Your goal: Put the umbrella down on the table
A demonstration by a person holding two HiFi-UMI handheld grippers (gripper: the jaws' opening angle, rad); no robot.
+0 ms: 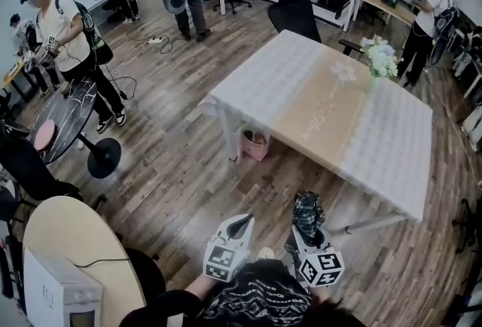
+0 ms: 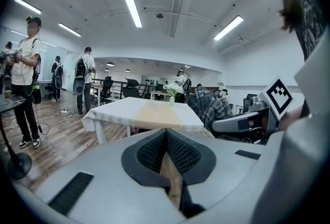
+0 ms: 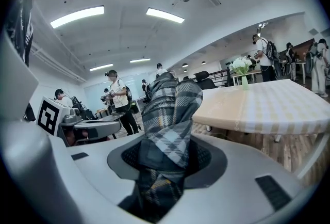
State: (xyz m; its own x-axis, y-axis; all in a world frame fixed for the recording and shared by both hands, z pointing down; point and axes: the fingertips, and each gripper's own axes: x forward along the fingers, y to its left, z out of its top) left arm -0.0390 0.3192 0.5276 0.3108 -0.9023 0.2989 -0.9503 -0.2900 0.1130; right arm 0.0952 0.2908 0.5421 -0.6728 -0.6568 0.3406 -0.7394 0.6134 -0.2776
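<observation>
A folded plaid umbrella (image 1: 307, 212) stands upright in my right gripper (image 1: 308, 233), low in the head view. In the right gripper view the umbrella (image 3: 170, 109) fills the gap between the jaws of that gripper (image 3: 167, 148), which is shut on it. My left gripper (image 1: 242, 222) is beside it on the left, its pads (image 2: 178, 153) closed together with nothing between them. The table (image 1: 392, 145), under a white and beige checked cloth, lies ahead across bare wood floor. From the left gripper view the table (image 2: 149, 112) is ahead and the umbrella (image 2: 209, 107) is at the right.
A vase of white flowers (image 1: 380, 58) stands at the table's far edge. A pink basket (image 1: 256, 145) sits under its near left corner, and a black office chair (image 1: 295, 13) is behind it. A round black stand (image 1: 68, 118) and several people are at the left. A beige round table (image 1: 75, 250) is at lower left.
</observation>
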